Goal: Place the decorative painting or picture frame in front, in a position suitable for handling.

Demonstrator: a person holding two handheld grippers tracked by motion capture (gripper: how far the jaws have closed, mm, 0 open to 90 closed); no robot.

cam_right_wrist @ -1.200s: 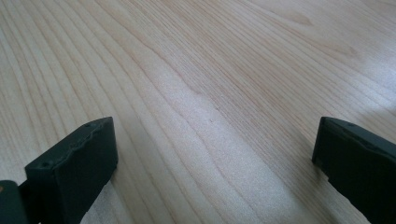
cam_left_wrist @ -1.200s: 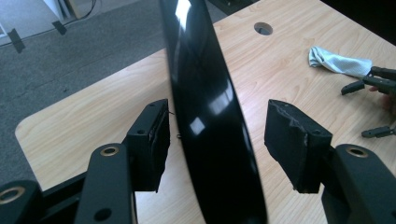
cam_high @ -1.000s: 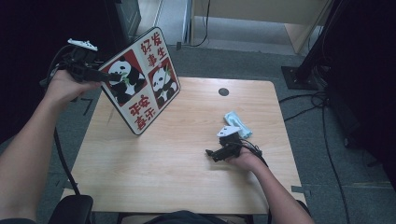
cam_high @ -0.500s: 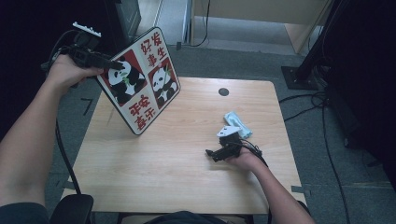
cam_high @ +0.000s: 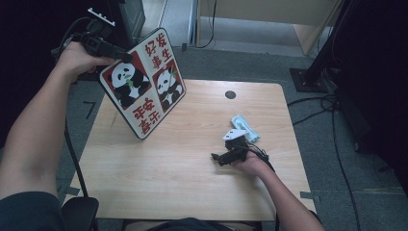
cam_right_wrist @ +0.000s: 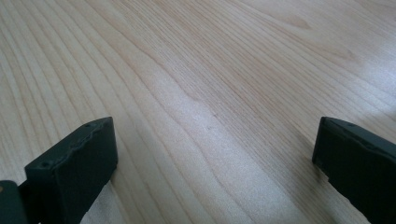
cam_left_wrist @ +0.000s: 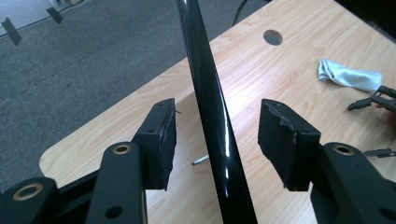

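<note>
A square board (cam_high: 144, 86) with two pandas and red characters leans tilted at the table's far left, its lower corner on the wood. My left gripper (cam_high: 122, 55) reaches its upper left edge. In the left gripper view that glossy black edge (cam_left_wrist: 210, 93) runs between the jaws of the left gripper (cam_left_wrist: 217, 126), with a gap on each side. The jaws have just been closing, and the pads do not press on the edge. My right gripper (cam_high: 219, 158) rests on the table (cam_high: 168, 183) at the right, and in its own view the right gripper (cam_right_wrist: 215, 154) is open over bare wood.
A crumpled pale blue cloth (cam_high: 244, 127) lies just beyond the right gripper. A round cable hole (cam_high: 230, 95) sits near the far edge. A small metal pin (cam_left_wrist: 201, 160) lies on the wood. Cables and a dark stand base (cam_high: 308, 77) lie on the floor to the right.
My left hand has risen and moved farther away along the board's left edge, up to its top corner. The board and the right gripper have kept still.
</note>
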